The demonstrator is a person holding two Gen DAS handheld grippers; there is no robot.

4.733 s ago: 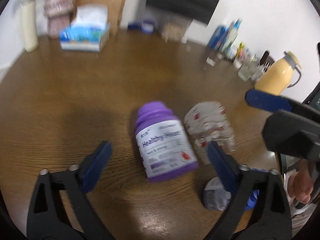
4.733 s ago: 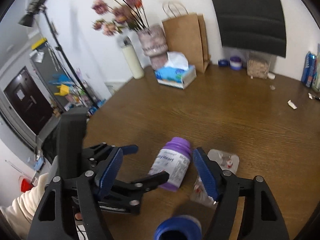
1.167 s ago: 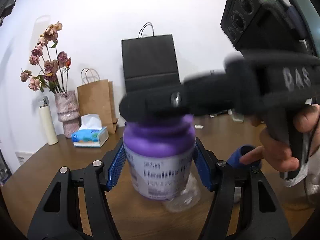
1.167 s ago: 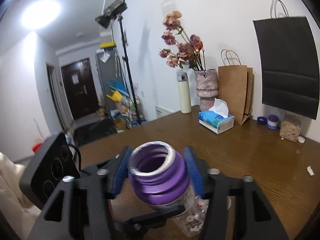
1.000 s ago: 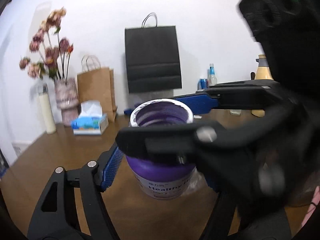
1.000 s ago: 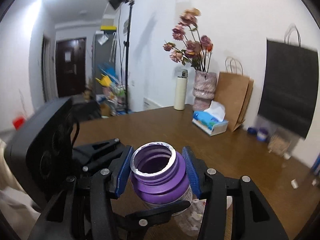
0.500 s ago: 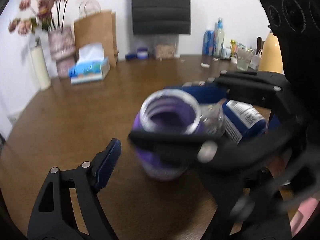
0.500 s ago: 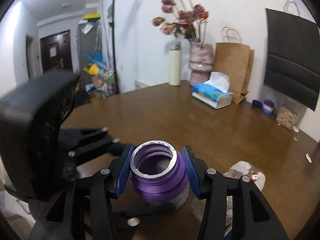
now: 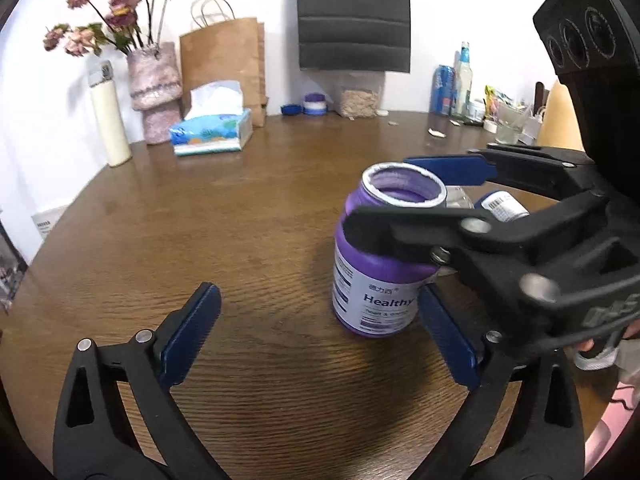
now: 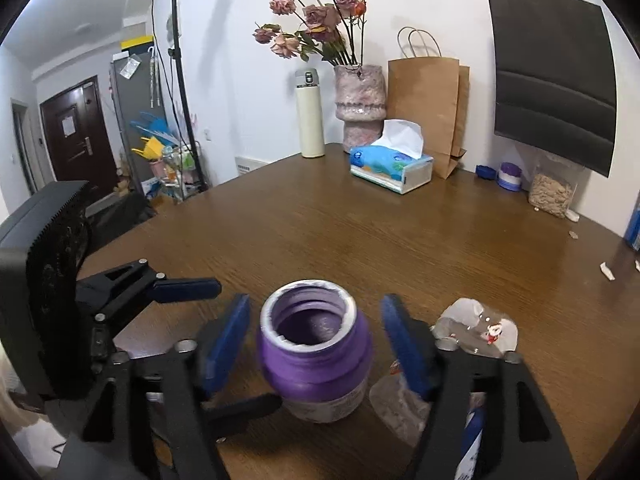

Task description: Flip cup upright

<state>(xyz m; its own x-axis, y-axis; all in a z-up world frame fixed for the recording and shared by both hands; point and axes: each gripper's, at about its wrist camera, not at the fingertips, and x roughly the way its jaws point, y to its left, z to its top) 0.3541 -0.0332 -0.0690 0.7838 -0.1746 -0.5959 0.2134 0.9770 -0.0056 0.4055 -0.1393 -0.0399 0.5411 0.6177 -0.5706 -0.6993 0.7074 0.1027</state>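
The purple cup [image 9: 372, 292], a lidless jar with a white label, stands upright on the brown table [image 9: 248, 216] with its mouth up. My right gripper [image 10: 315, 308] is open and straddles the cup's [image 10: 316, 344] neck, with a gap on each side. From the left wrist view, the right gripper [image 9: 380, 192] reaches in from the right. My left gripper [image 9: 316, 300] is open and empty, low over the table. Its right finger [image 9: 444, 332] sits just beside the cup's base.
A crumpled clear plastic cup [image 10: 476, 324] and a blue-capped bottle [image 9: 500, 206] lie right behind the purple one. At the table's far side stand a tissue box [image 10: 392, 168], a pink vase [image 10: 360, 100], a white flask [image 10: 310, 116] and paper bags. Bottles crowd the far right.
My right gripper has opened and let go of the purple cup, which now stands on the table. The left gripper has stayed open and drawn back to the left.
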